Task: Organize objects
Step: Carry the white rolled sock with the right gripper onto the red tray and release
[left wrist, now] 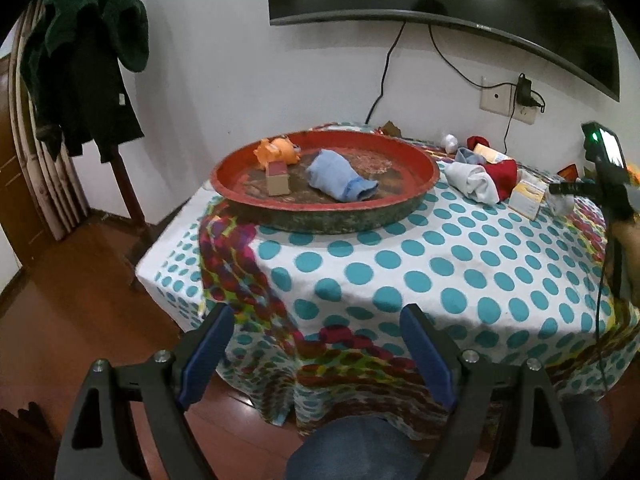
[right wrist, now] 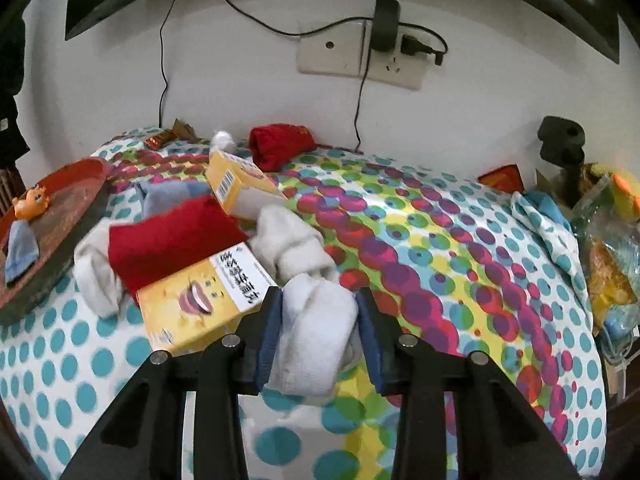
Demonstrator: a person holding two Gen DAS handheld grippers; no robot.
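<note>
Your left gripper (left wrist: 316, 356) at 6 o'clock, jaws wide apart, nothing between them, over near edge of dotted tablecloth (left wrist: 440, 264). Red round tray (left wrist: 400, 204) at centre, toward 12: holds orange toy (left wrist: 278, 151), small block (left wrist: 277, 179), rolled blue sock (left wrist: 340, 176). At 2 o'clock: white sock (left wrist: 474, 182), red cloth (left wrist: 505, 172), yellow box (left wrist: 528, 199). Your right gripper's body (left wrist: 604, 168) at 3 o'clock edge.

White rolled sock (right wrist: 316, 320) clamped upright, yellow box (right wrist: 196, 304) beside it
</note>
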